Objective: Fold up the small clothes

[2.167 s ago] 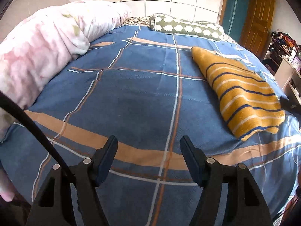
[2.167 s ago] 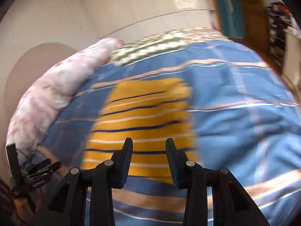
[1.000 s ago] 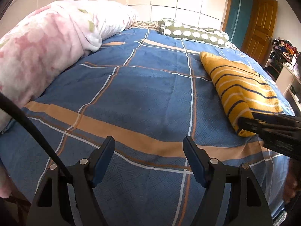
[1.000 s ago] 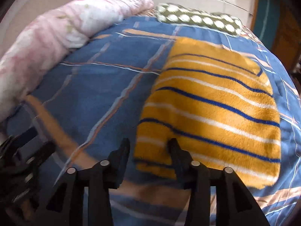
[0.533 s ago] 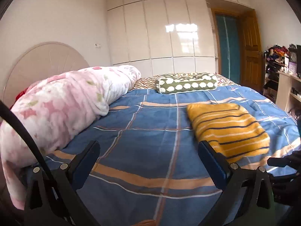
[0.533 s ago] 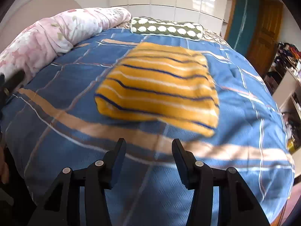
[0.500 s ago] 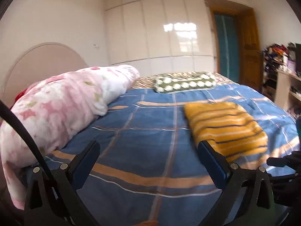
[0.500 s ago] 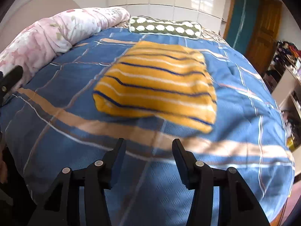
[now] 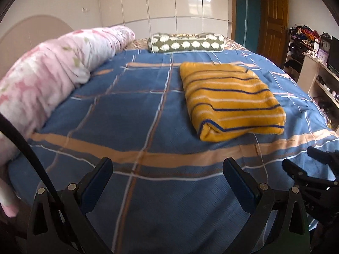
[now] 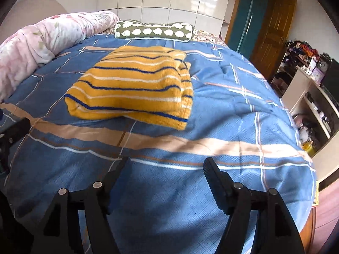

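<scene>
Bed [image 9: 131, 114]: blue plaid cover, the landmark for all below; the folding surface.
Pink quilt [image 9: 48, 72]: rolled along the bed's left side, well apart from the work.
Green bolster [image 9: 186, 43]: across the bed's head end, clear of the garment.
Yellow striped garment [image 10: 133, 86]: lies folded into a thick rectangle on the bed's middle, toward the right half in the left wrist view; layered edges show at its right end, the near end is a rounded fold.
Step in hand (judged): the fold looks finished, both tools are off the cloth at the bed's foot end; the job now is a clean release and retreat.
Left gripper [image 9: 167, 174]: fingers spread wide, nothing between them, over bare cover near the foot edge.
Right gripper [image 10: 166, 169]: fingers opening, empty, garment well ahead of them.
Doing it well: keep both tools high off the bed cover while backing off, so no finger drags the plaid cloth and shifts the stack; if the right-end layers look uneven, square them with a light nudge rather than a regrip.
</scene>
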The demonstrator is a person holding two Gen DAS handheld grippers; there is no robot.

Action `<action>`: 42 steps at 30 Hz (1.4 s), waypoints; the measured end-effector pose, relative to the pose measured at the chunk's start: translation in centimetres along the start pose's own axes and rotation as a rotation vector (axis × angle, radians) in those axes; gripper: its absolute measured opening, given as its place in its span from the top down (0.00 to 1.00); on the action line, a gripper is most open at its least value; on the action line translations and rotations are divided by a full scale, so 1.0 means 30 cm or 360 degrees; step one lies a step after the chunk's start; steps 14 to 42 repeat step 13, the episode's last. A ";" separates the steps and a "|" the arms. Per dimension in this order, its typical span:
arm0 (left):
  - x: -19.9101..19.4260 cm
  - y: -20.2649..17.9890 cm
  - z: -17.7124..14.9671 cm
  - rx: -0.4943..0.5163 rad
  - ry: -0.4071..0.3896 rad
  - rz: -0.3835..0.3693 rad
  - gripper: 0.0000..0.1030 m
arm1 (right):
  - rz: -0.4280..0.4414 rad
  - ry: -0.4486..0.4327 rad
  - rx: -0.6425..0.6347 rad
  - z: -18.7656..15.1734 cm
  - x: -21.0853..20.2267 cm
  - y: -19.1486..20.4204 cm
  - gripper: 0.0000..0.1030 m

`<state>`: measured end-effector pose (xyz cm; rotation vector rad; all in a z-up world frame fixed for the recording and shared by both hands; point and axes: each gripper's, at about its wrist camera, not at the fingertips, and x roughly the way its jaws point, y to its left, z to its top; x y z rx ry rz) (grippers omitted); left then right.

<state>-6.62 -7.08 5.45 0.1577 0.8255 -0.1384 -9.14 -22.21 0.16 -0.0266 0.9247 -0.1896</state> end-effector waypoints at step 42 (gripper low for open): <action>0.019 0.008 -0.017 -0.0025 0.0103 -0.0003 0.00 | -0.0012 0.0072 -0.0017 -0.016 0.023 0.035 0.24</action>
